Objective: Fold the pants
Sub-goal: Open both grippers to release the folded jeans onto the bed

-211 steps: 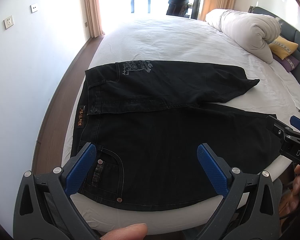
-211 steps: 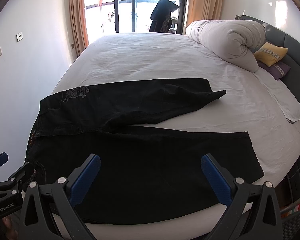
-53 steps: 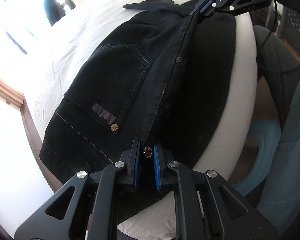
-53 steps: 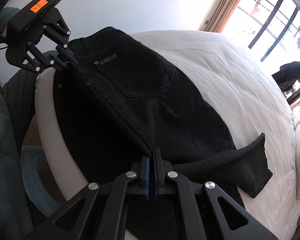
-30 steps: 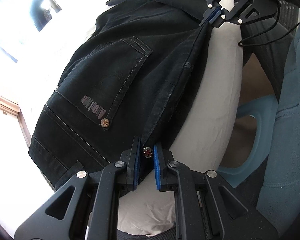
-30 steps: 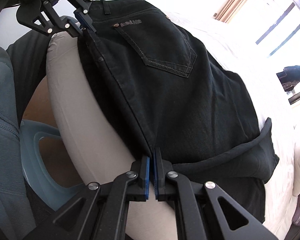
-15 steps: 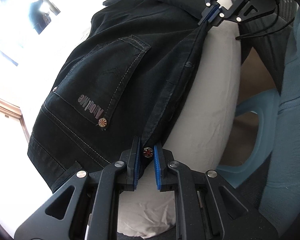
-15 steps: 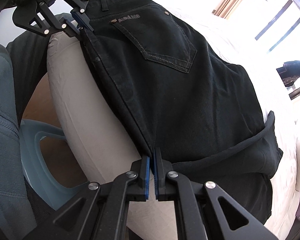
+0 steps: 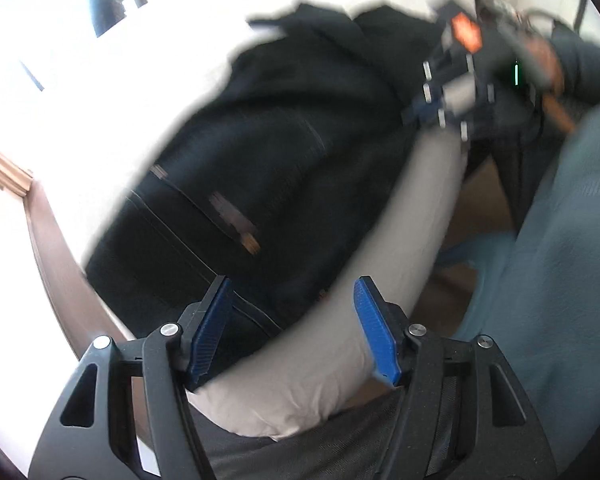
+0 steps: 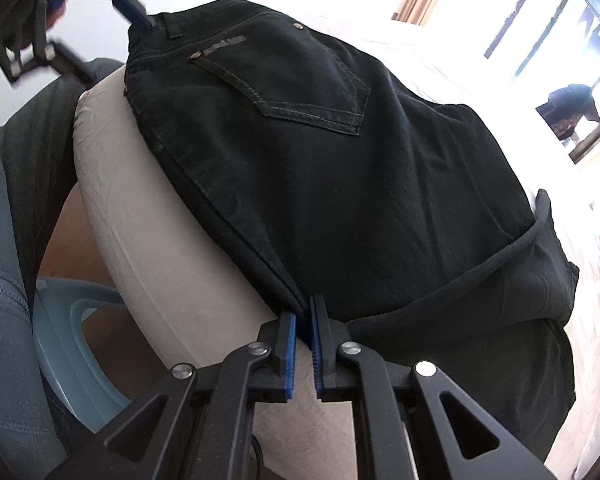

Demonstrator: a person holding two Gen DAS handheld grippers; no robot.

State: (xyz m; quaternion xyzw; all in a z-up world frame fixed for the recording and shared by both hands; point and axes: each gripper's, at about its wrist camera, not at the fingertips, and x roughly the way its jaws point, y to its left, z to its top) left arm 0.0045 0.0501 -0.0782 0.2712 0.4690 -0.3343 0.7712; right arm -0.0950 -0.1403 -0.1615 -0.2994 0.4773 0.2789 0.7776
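The left claw [image 9: 292,328] stands open, its blue pads apart, with the waist end of the black pants [image 10: 340,168] just ahead. The right claw [image 10: 304,344] pinches the pants' folded edge; the pants lie doubled over the bed [image 10: 148,232] edge ahead.

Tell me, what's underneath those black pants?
The black pants lie folded on a white bed and reach to its rounded near edge. A second leg layer shows below the top one. The sheet directly beneath is covered.

Pants [image 10: 340,168] matt black denim; bed [image 10: 148,208] smooth cloth.
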